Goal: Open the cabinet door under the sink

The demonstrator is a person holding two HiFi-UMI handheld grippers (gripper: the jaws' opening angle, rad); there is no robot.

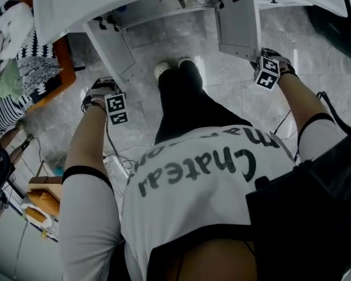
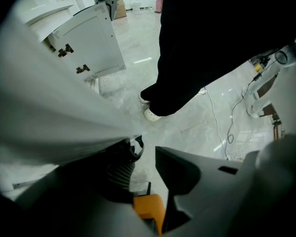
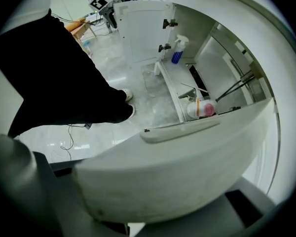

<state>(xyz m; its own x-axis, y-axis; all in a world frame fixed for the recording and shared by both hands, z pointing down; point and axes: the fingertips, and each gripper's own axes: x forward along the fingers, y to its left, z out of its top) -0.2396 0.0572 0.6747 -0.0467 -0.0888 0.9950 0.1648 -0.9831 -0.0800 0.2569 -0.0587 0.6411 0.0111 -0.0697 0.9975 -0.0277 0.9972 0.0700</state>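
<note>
Both white cabinet doors under the sink counter stand swung out. My left gripper hangs by the left door. In the left gripper view that door's blurred edge lies against the outside of one finger, and the left gripper is open with only floor between its jaws. My right gripper is at the right door. In the right gripper view the door's thick top edge fills the space between the jaws of the right gripper, with a dark gap on one side.
The person's black trousers and white shoes stand between the doors. Inside the cabinet are a spray bottle and a white bottle. Cables trail over the marble floor. A table with striped cloth is at the left.
</note>
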